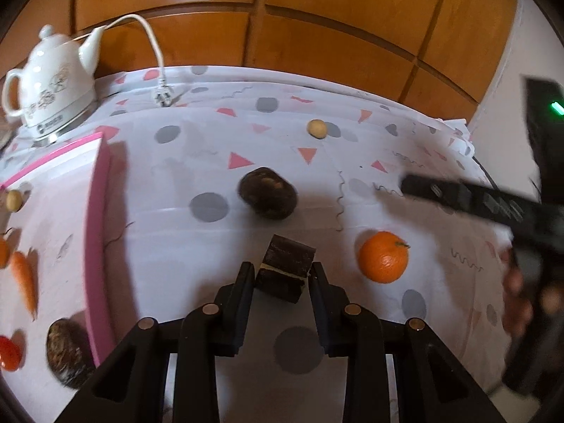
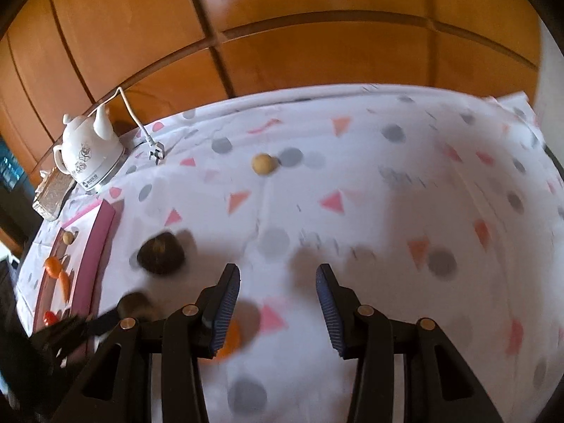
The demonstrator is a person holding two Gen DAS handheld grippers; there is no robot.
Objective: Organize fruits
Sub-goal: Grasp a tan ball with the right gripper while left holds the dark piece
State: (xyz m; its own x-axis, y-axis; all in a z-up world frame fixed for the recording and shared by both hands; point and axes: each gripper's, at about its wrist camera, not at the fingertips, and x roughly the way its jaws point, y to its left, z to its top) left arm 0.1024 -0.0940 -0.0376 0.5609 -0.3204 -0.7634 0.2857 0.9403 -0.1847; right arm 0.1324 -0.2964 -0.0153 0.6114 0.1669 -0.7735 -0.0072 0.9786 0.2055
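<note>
While the left gripper pinches a dark brown chunky fruit piece with a pale cut band above the patterned tablecloth, a round orange mandarin sits just right; a dark wrinkled round fruit lies beyond. Over to the right wrist: right gripper, jaws spread wide, nothing between, the mandarin peeking behind its left finger; pink-rimmed tray far left.

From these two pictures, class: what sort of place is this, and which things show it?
Probably a home dining or kitchen table: a patterned tablecloth, a white electric kettle with its loose plug, and wooden cabinet doors behind. Fruit lies about, such as an orange.
</note>
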